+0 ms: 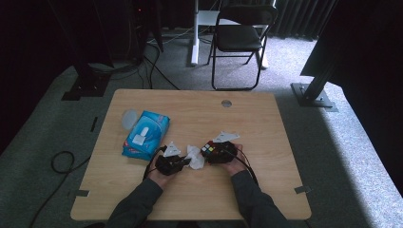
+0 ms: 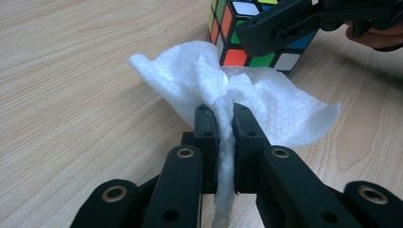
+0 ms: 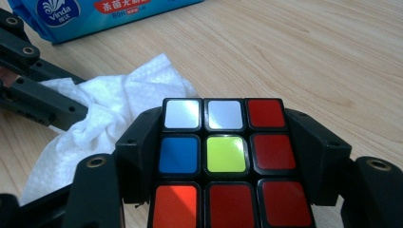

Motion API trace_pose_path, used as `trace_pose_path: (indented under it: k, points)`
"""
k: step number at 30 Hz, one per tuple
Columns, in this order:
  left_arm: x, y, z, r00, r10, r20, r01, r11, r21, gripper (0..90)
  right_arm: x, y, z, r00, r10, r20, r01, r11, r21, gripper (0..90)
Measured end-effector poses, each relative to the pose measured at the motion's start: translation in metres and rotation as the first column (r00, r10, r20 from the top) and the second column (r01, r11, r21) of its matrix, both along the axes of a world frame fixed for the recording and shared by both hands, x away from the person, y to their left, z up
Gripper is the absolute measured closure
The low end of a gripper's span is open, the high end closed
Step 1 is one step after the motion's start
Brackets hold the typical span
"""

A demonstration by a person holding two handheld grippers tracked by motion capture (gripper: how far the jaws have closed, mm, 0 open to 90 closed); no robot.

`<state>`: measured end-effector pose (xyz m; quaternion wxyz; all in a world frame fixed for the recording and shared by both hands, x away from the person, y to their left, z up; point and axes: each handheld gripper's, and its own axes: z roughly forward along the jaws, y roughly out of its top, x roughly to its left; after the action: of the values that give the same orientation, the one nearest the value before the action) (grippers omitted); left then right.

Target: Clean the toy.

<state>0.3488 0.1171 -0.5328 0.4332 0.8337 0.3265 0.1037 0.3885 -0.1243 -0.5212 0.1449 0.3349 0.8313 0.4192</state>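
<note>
A scrambled Rubik's cube [image 3: 223, 156] sits clamped between the jaws of my right gripper [image 3: 223, 142], just above the wooden table [image 1: 237, 118]. In the high view the cube [image 1: 208, 150] is near the table's middle, with the right gripper [image 1: 219, 153] around it. My left gripper [image 2: 226, 137] is shut on a crumpled white wet wipe [image 2: 209, 80], which bunches up between its jaws and spreads toward the cube [image 2: 247, 42]. The wipe [image 1: 195, 156] lies between the two grippers, and the left gripper [image 1: 183, 162] is just left of it. In the right gripper view the wipe [image 3: 114, 114] lies left of the cube.
A blue pack of wet wipes [image 1: 146, 134] lies at the left of the table, with a pale round lid [image 1: 129, 118] beside it. A folding chair [image 1: 242, 33] stands beyond the far edge. A small round hole [image 1: 226, 103] marks the table's back middle.
</note>
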Motion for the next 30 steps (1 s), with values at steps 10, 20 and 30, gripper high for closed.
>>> trace_pose_path:
  k: [10,20,30]
  points:
    - [0.0002,0.0008,0.0006,1.0,0.001,0.002,-0.001,1.0,0.0,82.9,-0.0003,0.0042,0.0013,0.9993,-0.036,0.002,0.036,0.999,-0.019,34.2]
    - [0.0,0.0005,0.0004,1.0,0.001,0.001,-0.001,1.0,0.0,82.9,0.0025,0.0046,0.0025,0.993,-0.118,-0.006,0.118,0.993,-0.009,34.1]
    - [0.0001,0.0009,0.0004,1.0,0.002,0.001,-0.002,1.0,-0.001,82.9,0.0062,0.0026,0.0025,0.9806,-0.195,-0.021,0.195,0.981,0.003,34.1]
